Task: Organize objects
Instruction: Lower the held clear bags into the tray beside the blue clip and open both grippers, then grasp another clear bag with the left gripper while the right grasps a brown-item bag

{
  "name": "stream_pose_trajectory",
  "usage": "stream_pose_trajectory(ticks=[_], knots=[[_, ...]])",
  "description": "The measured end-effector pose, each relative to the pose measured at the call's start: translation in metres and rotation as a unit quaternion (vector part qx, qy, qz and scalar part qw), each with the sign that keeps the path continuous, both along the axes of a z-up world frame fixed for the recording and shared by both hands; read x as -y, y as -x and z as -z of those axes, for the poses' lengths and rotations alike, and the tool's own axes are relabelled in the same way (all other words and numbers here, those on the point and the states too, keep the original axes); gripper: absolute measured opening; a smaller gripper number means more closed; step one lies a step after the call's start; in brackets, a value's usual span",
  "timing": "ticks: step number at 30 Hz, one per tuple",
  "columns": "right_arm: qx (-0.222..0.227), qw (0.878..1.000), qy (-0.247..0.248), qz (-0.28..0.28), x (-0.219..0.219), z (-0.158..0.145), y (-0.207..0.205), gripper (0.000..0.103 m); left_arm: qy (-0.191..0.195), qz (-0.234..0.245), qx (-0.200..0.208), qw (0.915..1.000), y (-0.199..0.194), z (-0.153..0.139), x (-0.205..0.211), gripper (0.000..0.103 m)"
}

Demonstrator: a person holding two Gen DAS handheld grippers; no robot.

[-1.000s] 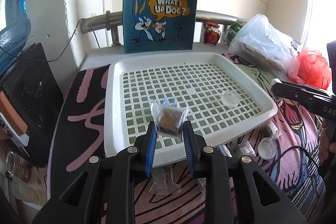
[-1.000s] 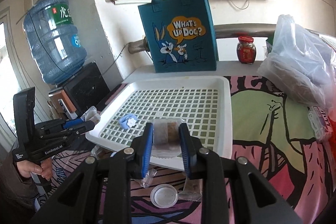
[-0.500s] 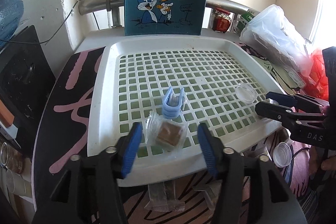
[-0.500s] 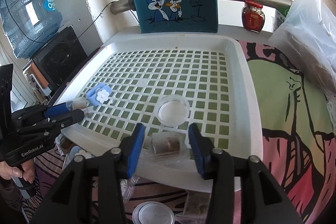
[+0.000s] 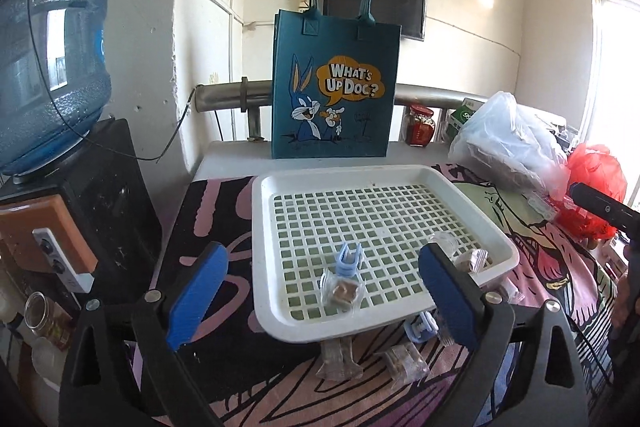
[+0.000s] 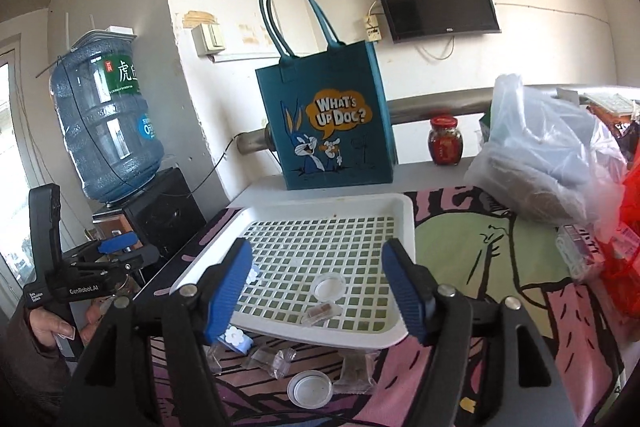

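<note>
The left gripper point(image 5: 320, 291) has just been opening its jaws; they stand wide apart, ribbed blue pads facing each other with nothing pressed between them. Beyond and between them a crinkled clear packet with a brown block point(image 5: 340, 294) lies flat on the white lattice tray point(image 5: 472, 215), just in front of a pale blue plastic clip point(image 5: 347, 261). The right gripper point(image 6: 320, 295) has likewise just been opening, jaws apart and empty; a second clear-wrapped brown piece point(image 6: 321, 311) and a round transparent lid point(image 6: 328, 285) rest on the tray's grid between them. More packets lie on the patterned cloth of the table point(image 6: 500, 267) below the tray's near rim.
</note>
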State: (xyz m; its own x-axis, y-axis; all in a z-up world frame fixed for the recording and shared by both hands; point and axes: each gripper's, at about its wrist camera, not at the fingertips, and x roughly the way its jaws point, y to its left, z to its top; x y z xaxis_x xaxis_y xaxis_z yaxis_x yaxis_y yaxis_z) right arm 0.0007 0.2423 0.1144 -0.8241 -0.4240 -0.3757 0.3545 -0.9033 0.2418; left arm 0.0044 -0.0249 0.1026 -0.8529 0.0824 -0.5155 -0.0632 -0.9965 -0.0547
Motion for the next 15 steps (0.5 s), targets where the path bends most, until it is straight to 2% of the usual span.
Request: stream_pose_trajectory(ticks=[2,5,8,10,11,15], knots=[[0.011,1.000,-0.004,0.001,-0.002,0.007,-0.005,0.068,0.003,0.013,0.021,0.9997,-0.005,0.010,-0.001,0.097],[0.052,0.998,-0.017,-0.006,0.000,0.027,-0.003,0.068,0.006,0.019,0.047,0.9987,-0.012,0.028,-0.003,0.097],[0.090,0.995,-0.049,-0.010,0.007,0.051,0.001,0.067,0.001,0.016,0.073,0.9972,-0.012,0.047,-0.002,0.097],[0.113,0.991,-0.076,-0.007,0.014,0.065,0.007,0.062,-0.001,0.008,0.093,0.9957,-0.008,0.059,-0.001,0.096],[0.125,0.989,-0.082,-0.007,0.014,0.071,0.010,0.056,-0.002,0.003,0.104,0.9946,-0.005,0.065,0.000,0.096],[0.171,0.980,-0.097,-0.010,0.021,0.093,0.025,0.049,-0.008,-0.002,0.136,0.9907,0.006,0.082,-0.002,0.083]])
